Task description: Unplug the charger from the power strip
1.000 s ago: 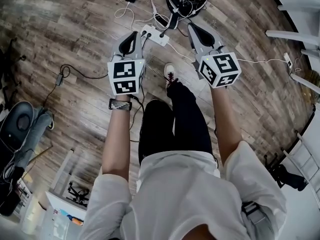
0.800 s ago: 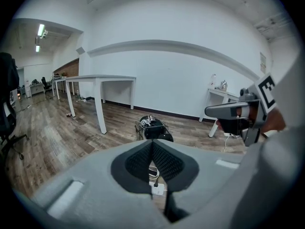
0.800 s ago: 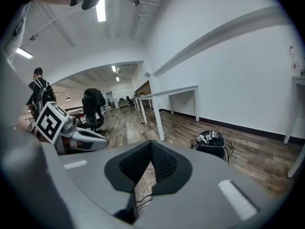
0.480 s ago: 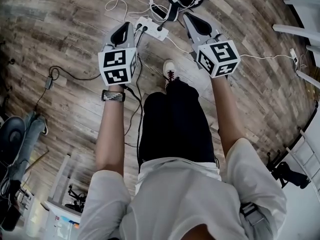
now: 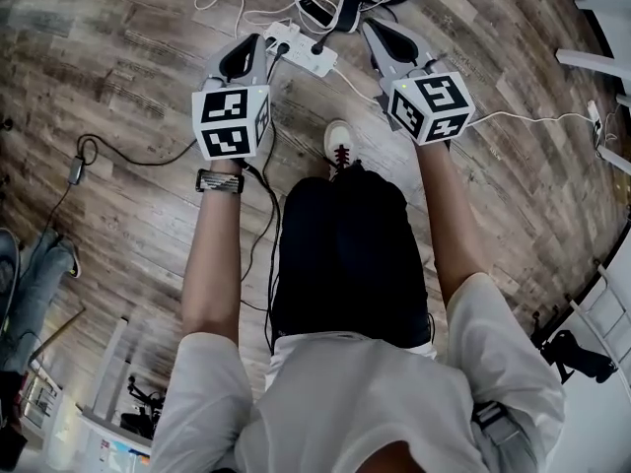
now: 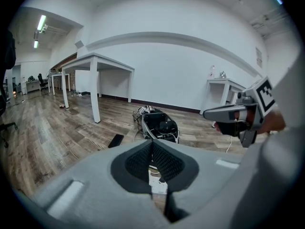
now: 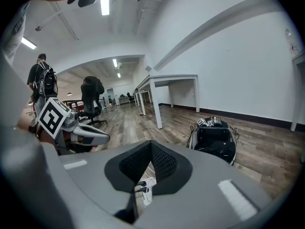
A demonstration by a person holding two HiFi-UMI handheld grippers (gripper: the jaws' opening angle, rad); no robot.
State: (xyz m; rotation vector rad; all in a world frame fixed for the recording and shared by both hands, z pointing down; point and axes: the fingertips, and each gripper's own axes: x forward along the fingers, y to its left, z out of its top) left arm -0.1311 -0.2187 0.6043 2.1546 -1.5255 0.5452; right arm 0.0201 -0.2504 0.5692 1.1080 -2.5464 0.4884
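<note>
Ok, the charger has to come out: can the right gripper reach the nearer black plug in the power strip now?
Probably yes: nothing stands between the right gripper and the nearer black plug in the power strip on the floor. Its jaws are shut and must open first.

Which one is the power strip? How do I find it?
Start at the wooden floor ahead of the person's white shoe. Between the left gripper and right gripper lies the power strip: a long white block with plugs in it, unlike the thin cables nearby.
</note>
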